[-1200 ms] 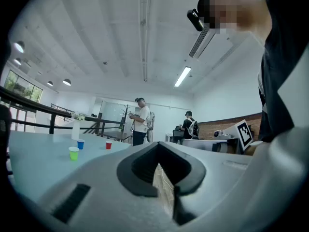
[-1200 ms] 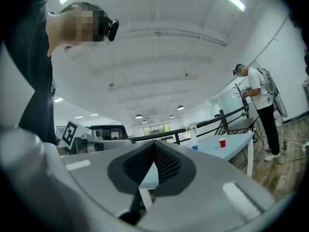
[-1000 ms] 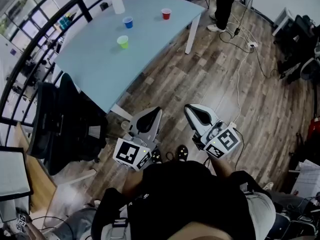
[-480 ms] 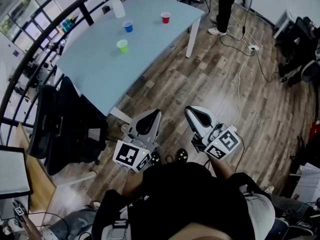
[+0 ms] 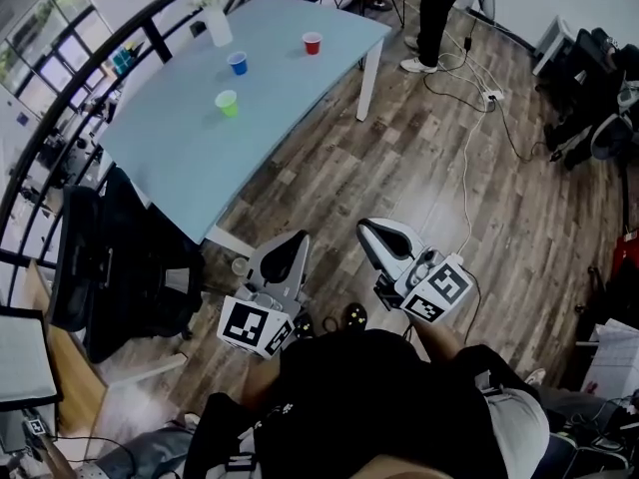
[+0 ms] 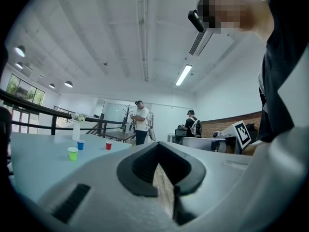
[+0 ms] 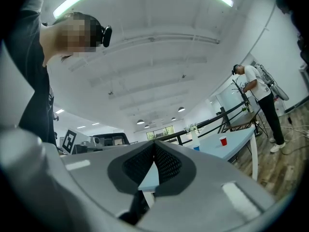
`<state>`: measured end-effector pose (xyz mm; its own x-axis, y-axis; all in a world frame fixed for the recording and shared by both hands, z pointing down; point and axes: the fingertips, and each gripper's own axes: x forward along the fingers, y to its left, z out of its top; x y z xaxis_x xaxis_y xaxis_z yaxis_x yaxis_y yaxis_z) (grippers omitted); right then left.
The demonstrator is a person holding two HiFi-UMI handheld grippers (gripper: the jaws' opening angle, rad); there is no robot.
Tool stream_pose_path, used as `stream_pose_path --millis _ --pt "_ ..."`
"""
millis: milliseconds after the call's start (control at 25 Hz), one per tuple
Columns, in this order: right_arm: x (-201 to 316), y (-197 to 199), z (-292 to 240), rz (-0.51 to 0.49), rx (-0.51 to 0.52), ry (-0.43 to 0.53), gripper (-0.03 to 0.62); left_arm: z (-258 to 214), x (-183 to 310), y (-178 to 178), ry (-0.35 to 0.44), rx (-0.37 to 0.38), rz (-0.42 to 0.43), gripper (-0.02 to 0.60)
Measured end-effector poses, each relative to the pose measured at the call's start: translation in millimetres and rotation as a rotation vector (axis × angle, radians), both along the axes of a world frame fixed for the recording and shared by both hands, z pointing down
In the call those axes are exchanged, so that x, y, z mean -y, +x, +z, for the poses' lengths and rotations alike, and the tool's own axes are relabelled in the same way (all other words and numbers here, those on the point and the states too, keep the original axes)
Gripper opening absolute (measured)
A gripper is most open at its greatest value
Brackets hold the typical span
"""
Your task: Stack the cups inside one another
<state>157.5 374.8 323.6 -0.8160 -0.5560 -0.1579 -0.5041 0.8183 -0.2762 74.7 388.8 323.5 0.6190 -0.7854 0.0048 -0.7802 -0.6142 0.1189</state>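
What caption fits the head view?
Left gripper and right gripper, shut, over floor; green cup, blue cup, red cup apart on table.

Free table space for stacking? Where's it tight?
Free: near half of the table, between the green cup and the corner by the black chair. Also between green and red cup. Tightest: far end, blue cup beside white vase.

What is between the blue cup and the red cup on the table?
Nothing: in the head view only bare tabletop runs between the blue cup and the red cup.
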Motion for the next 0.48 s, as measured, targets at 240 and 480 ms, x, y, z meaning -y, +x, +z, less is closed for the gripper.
stream_pose_path --millis 240,480 --pt "3.4 3.6 5.6 0.013 0.005 -0.021 0.002 3.1 2.2 -3.6 -0.01 0.0 -0.012 -0.008" --pt "-1.3 4.1 10.1 0.002 0.008 -0.03 0.002 7.7 -1.9 -2.2 -0.018 0.002 -0.018 -0.008"
